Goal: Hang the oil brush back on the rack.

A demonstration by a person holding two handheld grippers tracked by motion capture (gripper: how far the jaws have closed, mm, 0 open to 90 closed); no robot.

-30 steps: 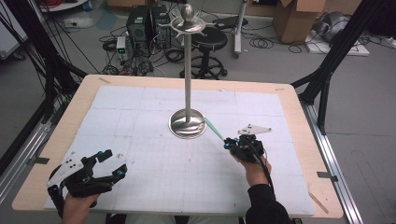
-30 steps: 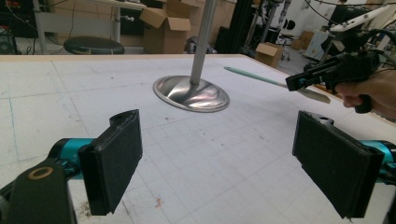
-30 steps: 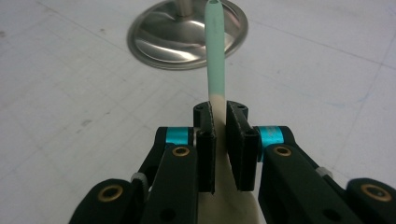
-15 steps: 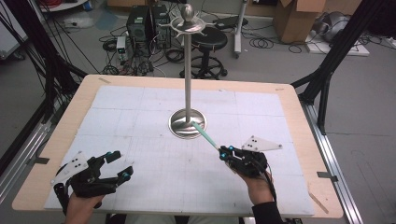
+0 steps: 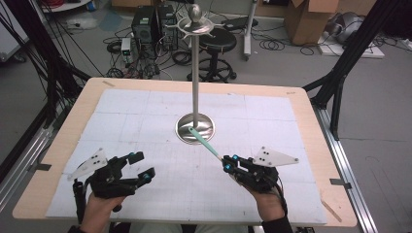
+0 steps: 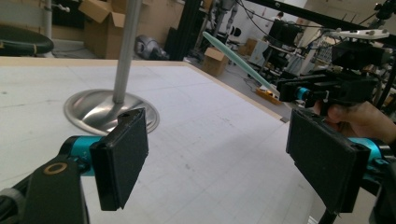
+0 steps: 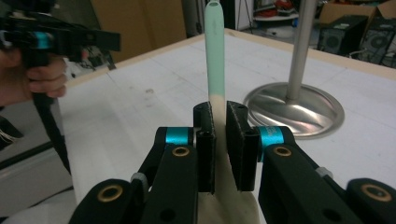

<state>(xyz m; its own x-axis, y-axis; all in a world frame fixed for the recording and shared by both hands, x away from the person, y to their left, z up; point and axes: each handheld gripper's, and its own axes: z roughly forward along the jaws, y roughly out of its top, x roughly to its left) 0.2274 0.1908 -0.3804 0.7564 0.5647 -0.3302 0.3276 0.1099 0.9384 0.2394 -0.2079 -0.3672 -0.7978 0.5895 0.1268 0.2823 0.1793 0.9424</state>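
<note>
High view: no readable writing shows. The right hand-held gripper (image 5: 228,162) clamps a long utensil with a mint-green handle (image 5: 204,142), whose long axis runs up-left, its tip over the round base of the steel stand (image 5: 195,127) on the white-covered desk (image 5: 121,121). Against the earlier frame, both hands have drawn nearer the desk's front edge.

Left gripper view: the left hand-held gripper (image 6: 224,163) stands wide, holding nothing.

Right gripper view: the handle (image 7: 215,51) points straight away, pinched between the jaws.
</note>
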